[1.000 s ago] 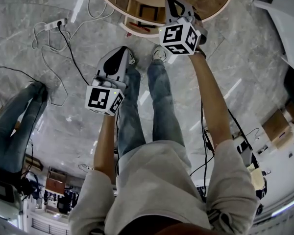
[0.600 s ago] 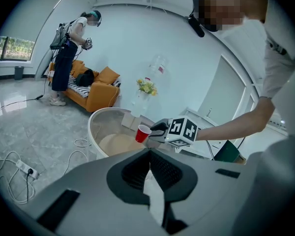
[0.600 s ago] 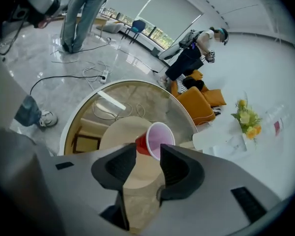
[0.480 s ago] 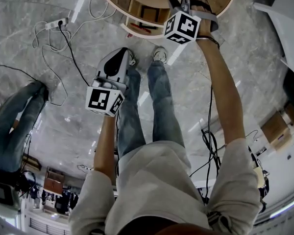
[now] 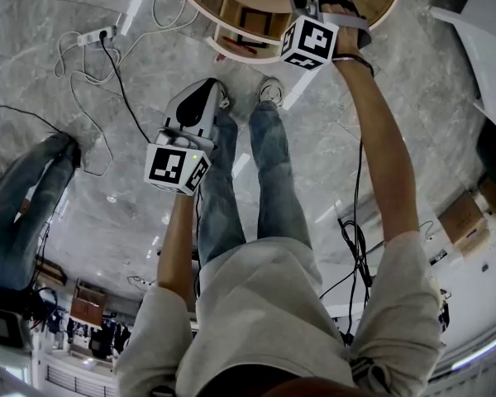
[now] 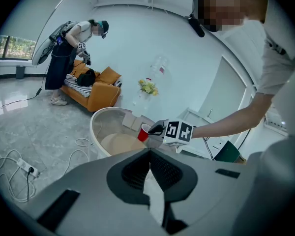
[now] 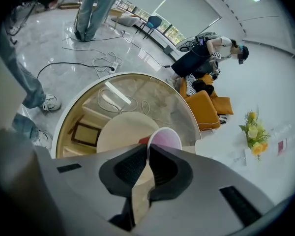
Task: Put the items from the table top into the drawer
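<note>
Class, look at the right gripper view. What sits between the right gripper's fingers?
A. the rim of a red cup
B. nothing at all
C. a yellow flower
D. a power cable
A: the right gripper is closing its fingers on the rim of the cup, whose red wall shows just beside them.

- red cup [image 7: 164, 136]: red outside, pale pinkish inside, upright with its mouth up, standing on the round table [image 7: 152, 95] towards its far right
- drawer [image 7: 82, 131]: light wooden box with dark floor, under the table's near left side
</note>
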`<state>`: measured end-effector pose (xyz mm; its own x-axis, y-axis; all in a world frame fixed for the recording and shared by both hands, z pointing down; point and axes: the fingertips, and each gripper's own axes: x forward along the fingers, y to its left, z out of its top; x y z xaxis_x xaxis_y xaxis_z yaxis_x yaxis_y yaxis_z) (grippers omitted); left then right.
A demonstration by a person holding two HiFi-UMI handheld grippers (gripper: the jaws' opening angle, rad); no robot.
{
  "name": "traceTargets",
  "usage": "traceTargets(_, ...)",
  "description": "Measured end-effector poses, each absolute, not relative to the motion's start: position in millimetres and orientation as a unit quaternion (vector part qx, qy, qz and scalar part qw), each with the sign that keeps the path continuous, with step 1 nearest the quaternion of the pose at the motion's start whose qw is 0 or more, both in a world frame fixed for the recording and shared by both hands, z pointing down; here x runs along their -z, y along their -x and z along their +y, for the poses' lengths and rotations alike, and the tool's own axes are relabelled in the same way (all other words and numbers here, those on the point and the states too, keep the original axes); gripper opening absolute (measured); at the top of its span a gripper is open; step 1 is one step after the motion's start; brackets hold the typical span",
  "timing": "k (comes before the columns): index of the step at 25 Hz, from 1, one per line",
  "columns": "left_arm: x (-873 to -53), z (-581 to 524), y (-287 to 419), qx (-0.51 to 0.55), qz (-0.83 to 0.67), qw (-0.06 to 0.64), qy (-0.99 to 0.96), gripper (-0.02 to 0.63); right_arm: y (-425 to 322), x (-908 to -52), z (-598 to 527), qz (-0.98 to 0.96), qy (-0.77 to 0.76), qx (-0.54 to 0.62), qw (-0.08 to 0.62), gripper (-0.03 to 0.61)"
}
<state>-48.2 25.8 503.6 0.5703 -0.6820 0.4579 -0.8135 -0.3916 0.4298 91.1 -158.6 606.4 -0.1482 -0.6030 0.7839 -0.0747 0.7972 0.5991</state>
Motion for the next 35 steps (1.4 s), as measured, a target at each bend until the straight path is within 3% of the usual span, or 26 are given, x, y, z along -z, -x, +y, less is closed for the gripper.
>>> traceTargets(35,-488,44,43,-0.102,-0.453,0.305,-0.831,0.015,-55,-533,-31,-0.805,-0.323,0.168,0.469,0.032)
